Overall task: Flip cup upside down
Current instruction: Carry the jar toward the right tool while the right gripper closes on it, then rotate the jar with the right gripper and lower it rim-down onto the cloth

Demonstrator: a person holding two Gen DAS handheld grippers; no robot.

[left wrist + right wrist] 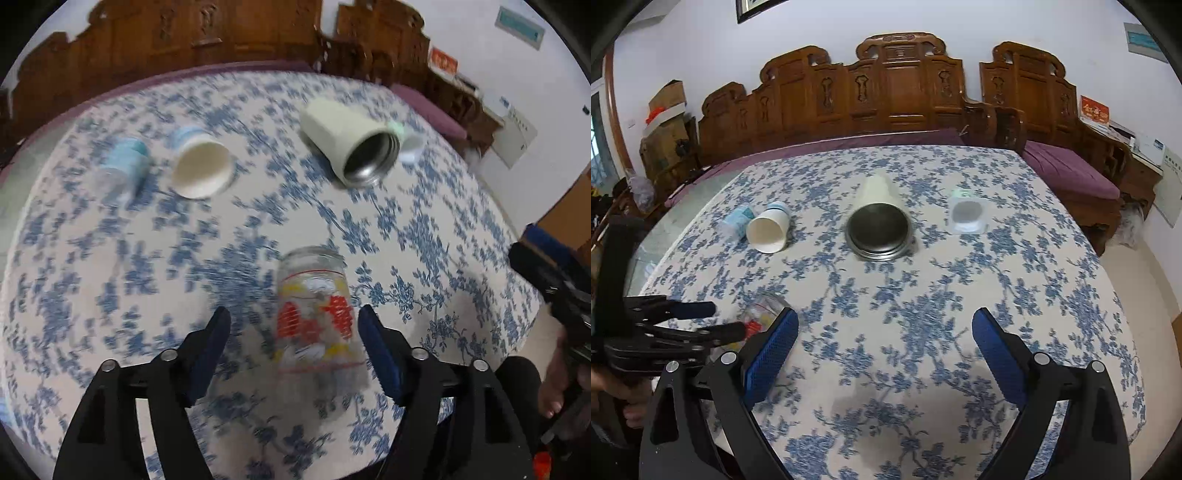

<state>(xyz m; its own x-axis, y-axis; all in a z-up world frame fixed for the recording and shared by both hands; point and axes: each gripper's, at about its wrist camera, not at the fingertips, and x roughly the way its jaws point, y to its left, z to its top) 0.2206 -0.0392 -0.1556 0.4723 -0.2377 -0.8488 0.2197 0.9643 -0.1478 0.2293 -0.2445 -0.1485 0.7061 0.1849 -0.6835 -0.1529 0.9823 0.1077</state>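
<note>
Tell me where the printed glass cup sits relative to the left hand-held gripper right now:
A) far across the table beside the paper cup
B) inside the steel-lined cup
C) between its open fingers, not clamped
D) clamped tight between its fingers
C: in the left wrist view the printed glass cup sits between the spread fingers of the left hand-held gripper, with a gap showing on its left.

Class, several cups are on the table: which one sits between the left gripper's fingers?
The printed glass cup, clear with red and yellow pictures. It sits inside the open left gripper; the others lie farther back.

Left wrist view smeared by motion; printed glass (314, 314) blurred, and half hidden behind fingers (772, 350) in the right view.
</note>
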